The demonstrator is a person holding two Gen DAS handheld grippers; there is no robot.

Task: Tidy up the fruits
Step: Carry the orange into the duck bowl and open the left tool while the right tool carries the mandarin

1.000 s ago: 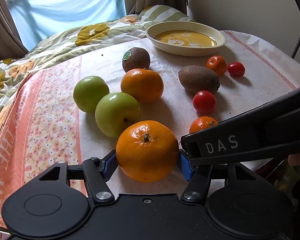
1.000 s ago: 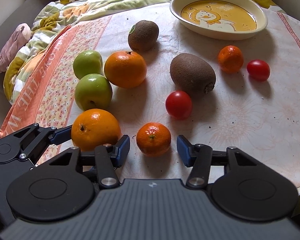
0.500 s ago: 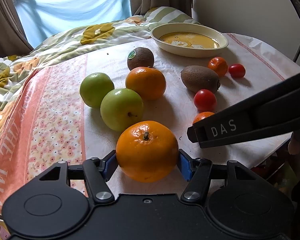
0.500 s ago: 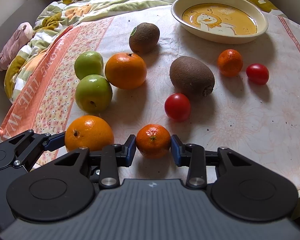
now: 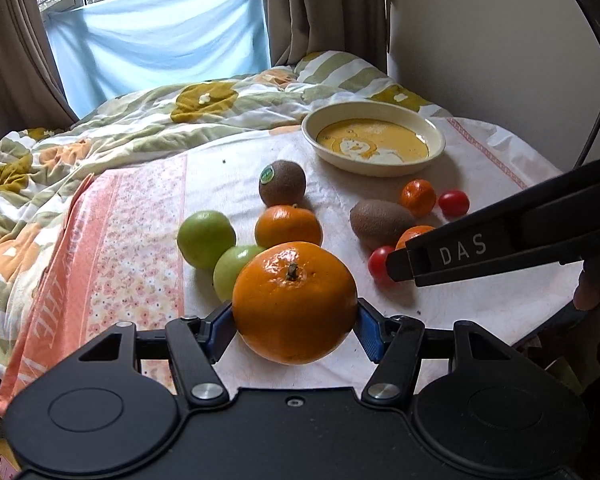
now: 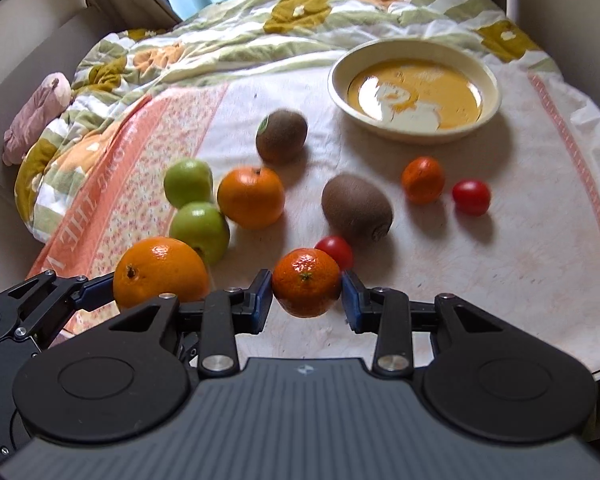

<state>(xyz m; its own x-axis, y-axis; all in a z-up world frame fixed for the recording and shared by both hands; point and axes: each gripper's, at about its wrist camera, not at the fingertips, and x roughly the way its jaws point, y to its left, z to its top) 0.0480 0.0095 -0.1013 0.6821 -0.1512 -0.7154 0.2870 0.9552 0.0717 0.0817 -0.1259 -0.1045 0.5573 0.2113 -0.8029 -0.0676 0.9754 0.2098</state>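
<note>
Kiwi [image 5: 282,183] sticker unreadable; "DAS" on right tool [image 5: 500,240]

Green apples [image 6: 188,182], floral pink cloth [image 6: 140,184]

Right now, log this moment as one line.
left gripper: shut on large orange | right gripper: shut on mandarin | bowl: empty

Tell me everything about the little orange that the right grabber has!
The small mandarin is round, deep orange and shiny, with a dimpled peel and a tiny green stem scar facing the camera. The right gripper pinches it between two blue pads, one on each side. It looks lifted just off the tablecloth, in front of a red tomato.
</note>
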